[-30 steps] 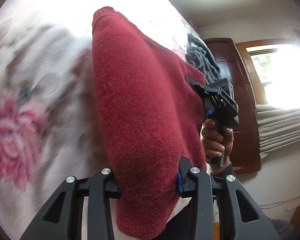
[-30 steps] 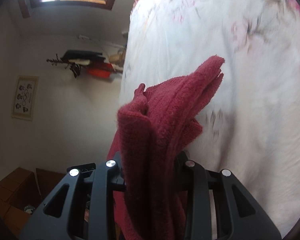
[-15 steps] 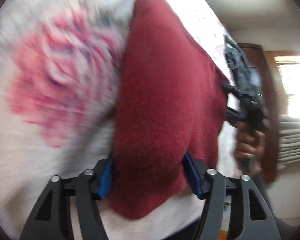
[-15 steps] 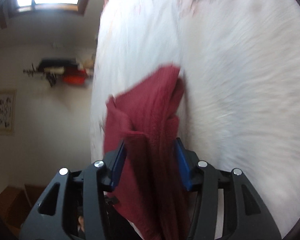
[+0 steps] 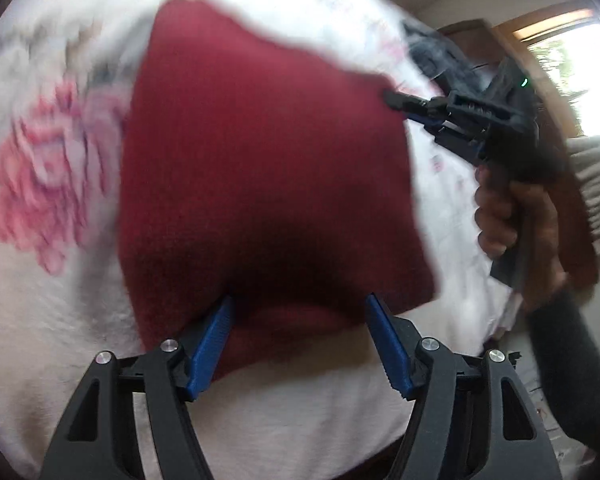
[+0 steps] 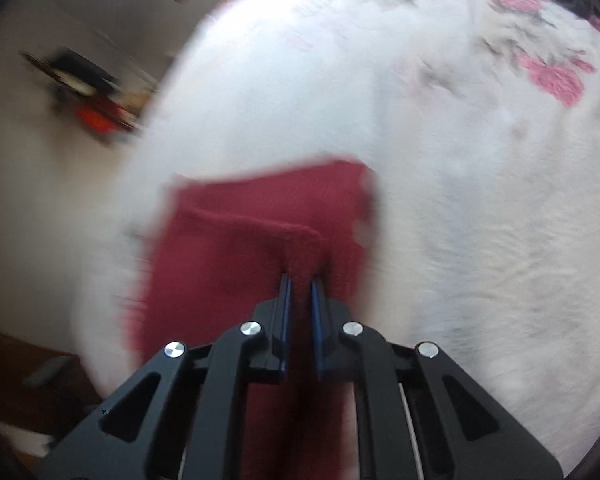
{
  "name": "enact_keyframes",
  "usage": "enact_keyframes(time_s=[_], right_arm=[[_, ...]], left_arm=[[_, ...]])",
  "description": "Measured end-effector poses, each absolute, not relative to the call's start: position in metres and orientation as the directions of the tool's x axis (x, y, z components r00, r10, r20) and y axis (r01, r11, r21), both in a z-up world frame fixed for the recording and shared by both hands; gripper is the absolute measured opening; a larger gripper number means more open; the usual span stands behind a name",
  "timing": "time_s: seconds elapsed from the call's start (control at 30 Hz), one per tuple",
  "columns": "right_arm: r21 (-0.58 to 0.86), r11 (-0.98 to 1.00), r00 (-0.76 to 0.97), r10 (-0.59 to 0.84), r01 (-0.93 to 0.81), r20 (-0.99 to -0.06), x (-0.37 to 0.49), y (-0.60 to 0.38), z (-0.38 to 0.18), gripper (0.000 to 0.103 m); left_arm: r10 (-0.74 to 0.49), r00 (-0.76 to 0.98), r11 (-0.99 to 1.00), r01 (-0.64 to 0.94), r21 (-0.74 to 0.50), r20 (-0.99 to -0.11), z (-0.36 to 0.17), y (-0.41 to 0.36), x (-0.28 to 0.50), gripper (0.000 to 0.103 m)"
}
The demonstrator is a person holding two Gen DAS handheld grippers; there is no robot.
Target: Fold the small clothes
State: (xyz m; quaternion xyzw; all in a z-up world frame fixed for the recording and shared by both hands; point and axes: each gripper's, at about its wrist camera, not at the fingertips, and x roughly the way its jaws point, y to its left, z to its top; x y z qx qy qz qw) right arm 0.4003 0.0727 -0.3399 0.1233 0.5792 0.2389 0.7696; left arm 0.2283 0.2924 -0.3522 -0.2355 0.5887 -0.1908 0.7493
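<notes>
Two hand-held grippers share one piece of clothing: a dark red knitted garment spread on the white fleecy bed cover printed with pink roses. Judging by its thick, fuzzy knit and the way it bunches, it should be soft, limp and light, with no stiffness to keep a crease, so each fold will need laying down flat; the nap should give the ribbed blue pads good purchase, and slipping looks unlikely. Corners and hems seem the best places to take hold, since a pinch mid-panel would only drag up a ridge. The left gripper has its jaws spread wide, the near edge of the garment lying between them with visible gaps, so it grips nothing. The right gripper is clamped on a raised ridge of the red knit at the garment's edge, jaws nearly together with cloth pinched between; the left wrist view shows the same tool at the far right corner, held by a person's hand. A dark grey heap of cloth lies farther back on the bed, blurred.
</notes>
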Motion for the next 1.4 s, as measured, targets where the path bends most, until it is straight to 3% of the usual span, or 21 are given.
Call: enact_keyframes(time_s=[0.07,0.17,0.3,0.4,0.47,0.57,0.67,0.8,0.93,1.0,1.07,1.13,1.2,1.27,1.4], right_arm=[[0.493,0.847,0.190,0.526,-0.197,-0.829,0.402,0.066,-0.356,0.012],[0.542,0.816,0.243,0.578,-0.202,-0.779,0.397,0.048,-0.336,0.017],[0.604,0.765,0.271,0.644,-0.223,-0.716,0.396,0.036,-0.314,0.017],[0.608,0.749,0.169,0.656,-0.264,-0.735,0.404,0.061,-0.329,0.016],[0.520,0.815,0.142,0.564,-0.257,-0.814,0.412,0.068,-0.353,0.000],[0.563,0.798,0.120,0.594,-0.217,-0.796,0.419,0.061,-0.363,0.000],[0.557,0.786,0.149,0.606,-0.269,-0.782,0.406,0.056,-0.335,0.007],[0.562,0.729,0.098,0.640,-0.391,-0.762,0.371,0.070,-0.309,0.007],[0.421,0.791,0.084,0.505,-0.445,-0.859,0.362,0.084,-0.341,0.000],[0.447,0.808,0.094,0.515,-0.384,-0.852,0.365,0.073,-0.339,0.000],[0.454,0.800,0.115,0.532,-0.392,-0.839,0.355,0.071,-0.317,0.007],[0.495,0.750,0.093,0.586,-0.438,-0.805,0.332,0.074,-0.297,0.007],[0.445,0.745,0.073,0.547,-0.497,-0.834,0.312,0.087,-0.297,0.007],[0.363,0.781,0.065,0.455,-0.509,-0.888,0.308,0.086,-0.322,0.000],[0.383,0.805,0.071,0.461,-0.454,-0.885,0.304,0.073,-0.325,0.000]], left_arm=[[-0.576,0.214,0.809,0.016,-0.587,-0.789,-0.344,0.293,0.231,0.067],[-0.650,0.256,0.750,0.072,-0.657,-0.715,-0.304,0.304,0.235,0.066],[-0.626,0.373,0.759,0.091,-0.645,-0.685,-0.274,0.332,0.284,0.067],[-0.584,0.374,0.784,0.032,-0.620,-0.720,-0.297,0.341,0.333,0.067],[-0.539,0.327,0.819,-0.009,-0.573,-0.776,-0.321,0.336,0.355,0.066],[-0.490,0.280,0.861,0.008,-0.509,-0.826,-0.338,0.321,0.367,0.062],[-0.506,0.317,0.853,0.045,-0.520,-0.802,-0.307,0.319,0.356,0.062],[-0.571,0.336,0.814,0.112,-0.570,-0.749,-0.285,0.316,0.323,0.062],[-0.508,0.259,0.858,0.072,-0.508,-0.822,-0.327,0.304,0.319,0.055],[-0.478,0.283,0.876,0.081,-0.476,-0.832,-0.317,0.302,0.311,0.054],[-0.513,0.314,0.856,0.113,-0.505,-0.799,-0.295,0.303,0.304,0.055],[-0.538,0.341,0.841,0.154,-0.519,-0.771,-0.279,0.305,0.283,0.055],[-0.511,0.326,0.859,0.151,-0.490,-0.795,-0.287,0.296,0.266,0.056],[-0.463,0.280,0.886,0.115,-0.450,-0.841,-0.311,0.293,0.267,0.055],[-0.414,0.284,0.910,0.126,-0.395,-0.865,-0.312,0.282,0.261,0.053]])
